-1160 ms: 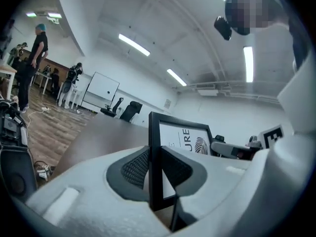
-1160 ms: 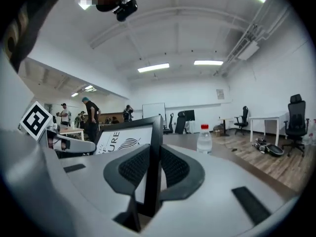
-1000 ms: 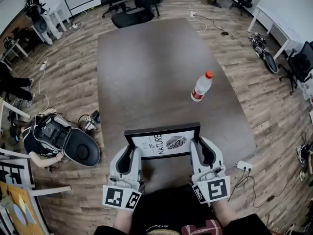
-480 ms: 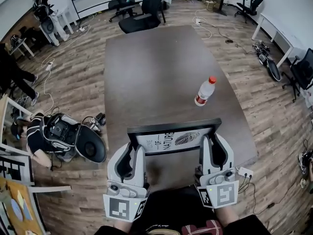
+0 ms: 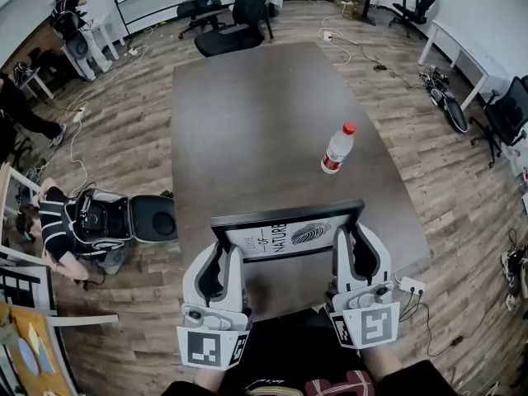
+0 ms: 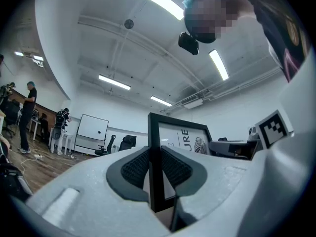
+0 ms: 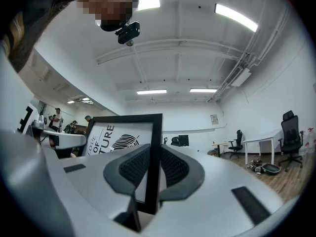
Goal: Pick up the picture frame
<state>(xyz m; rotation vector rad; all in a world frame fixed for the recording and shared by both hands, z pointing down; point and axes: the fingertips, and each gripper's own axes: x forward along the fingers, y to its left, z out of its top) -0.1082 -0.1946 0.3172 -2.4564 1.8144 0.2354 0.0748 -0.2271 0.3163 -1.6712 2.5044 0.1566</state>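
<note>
A black picture frame (image 5: pixel 287 228) with a white print of lettering and a fingerprint hangs above the near end of the dark table (image 5: pixel 247 122), held upright between both grippers. My left gripper (image 5: pixel 226 256) is shut on its left side bar (image 6: pixel 157 167), the ribbed pads (image 6: pixel 136 168) pressing on both faces. My right gripper (image 5: pixel 345 246) is shut on the right side bar (image 7: pixel 154 162) in the same way. In both gripper views the frame (image 7: pixel 123 137) stands against the white ceiling and walls.
A clear water bottle (image 5: pixel 336 148) with a red cap stands on the table beyond the frame, to the right. Office chairs (image 5: pixel 235 11) stand at the table's far end. An open black case (image 5: pixel 124 223) and a crouching person (image 5: pixel 58 233) are on the floor at left.
Both grippers have risen with the frame in them, so it now sits higher above the table's near end and more tilted toward the camera. The grip of both is unchanged.
</note>
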